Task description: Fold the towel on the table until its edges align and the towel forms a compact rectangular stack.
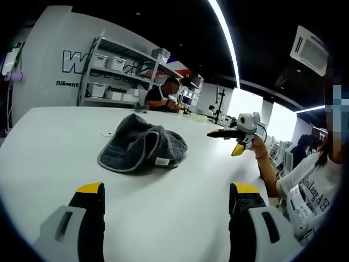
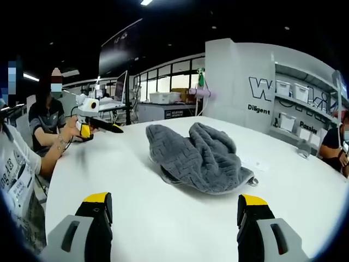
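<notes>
Towel lies crumpled on the table, long axis ten-to-four in the right gripper view; left gripper and right gripper gape wide, empty.

Storage shelves behind seated person

White wall, shelving, ceiling light strip

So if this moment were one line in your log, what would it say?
stage: before first fold | towel: crumpled heap on table | left gripper: open, clear of towel | right gripper: open, clear of towel
</notes>
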`<state>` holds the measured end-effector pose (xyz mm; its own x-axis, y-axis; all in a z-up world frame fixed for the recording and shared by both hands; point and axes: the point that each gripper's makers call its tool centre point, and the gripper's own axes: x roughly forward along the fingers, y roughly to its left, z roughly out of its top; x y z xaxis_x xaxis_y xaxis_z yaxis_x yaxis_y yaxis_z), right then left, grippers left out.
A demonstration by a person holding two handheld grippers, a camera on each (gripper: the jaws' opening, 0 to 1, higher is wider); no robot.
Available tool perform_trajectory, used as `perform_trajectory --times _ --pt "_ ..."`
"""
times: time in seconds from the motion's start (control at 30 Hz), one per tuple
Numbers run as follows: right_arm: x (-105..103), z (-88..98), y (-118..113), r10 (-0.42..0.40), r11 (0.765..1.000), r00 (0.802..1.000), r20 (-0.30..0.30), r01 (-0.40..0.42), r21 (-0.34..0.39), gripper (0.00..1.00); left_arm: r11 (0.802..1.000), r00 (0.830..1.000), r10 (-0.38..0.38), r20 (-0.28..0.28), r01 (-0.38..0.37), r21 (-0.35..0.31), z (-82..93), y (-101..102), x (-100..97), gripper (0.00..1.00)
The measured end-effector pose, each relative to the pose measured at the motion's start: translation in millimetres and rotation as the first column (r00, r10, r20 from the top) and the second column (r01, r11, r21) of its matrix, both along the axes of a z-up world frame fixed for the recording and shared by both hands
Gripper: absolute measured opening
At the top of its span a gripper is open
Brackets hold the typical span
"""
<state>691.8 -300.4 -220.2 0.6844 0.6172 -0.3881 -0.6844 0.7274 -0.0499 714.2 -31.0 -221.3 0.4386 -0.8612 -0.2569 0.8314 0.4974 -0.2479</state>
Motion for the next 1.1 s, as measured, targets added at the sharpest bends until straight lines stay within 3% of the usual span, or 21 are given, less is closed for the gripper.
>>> perform_trajectory --times 0.63,0.67,0.73,0.9,1.0,1.1 --pt "11.0 -0.5 1.0 -0.022 0.999 0.999 0.043 0.023 -0.024 1.00 1.000 1.000 -0.012 0.002 0.012 -0.008 2.4 -1.5 -1.0 0.99" --pt "11.7 -0.4 1.6 -0.024 0.999 0.999 0.046 0.025 -0.024 0.97 1.000 1.000 -0.013 0.003 0.013 -0.007 2.5 -1.6 -1.1 0.99" --pt "12.8 1.5 5.3 -0.020 0.999 0.998 0.067 0.022 -0.032 0.82 1.000 1.000 -0.016 0.004 0.016 -0.009 3.1 -2.2 -1.7 0.99" --pt "13.4 4.5 25.7 0.019 1.000 0.997 0.071 -0.020 0.012 0.79 1.000 1.000 -0.016 0.006 0.016 -0.011 4.2 -1.7 -1.5 0.99" --pt "17.0 0.4 38.6 0.035 0.999 0.996 0.085 -0.034 -0.017 0.67 1.000 1.000 -0.015 0.007 0.015 -0.015 5.5 -1.1 -1.0 0.99" --pt "17.3 -10.3 57.7 0.080 0.997 0.995 0.057 -0.078 -0.027 0.58 1.000 1.000 -0.016 0.009 0.016 -0.015 6.2 -1.1 -1.2 0.99"
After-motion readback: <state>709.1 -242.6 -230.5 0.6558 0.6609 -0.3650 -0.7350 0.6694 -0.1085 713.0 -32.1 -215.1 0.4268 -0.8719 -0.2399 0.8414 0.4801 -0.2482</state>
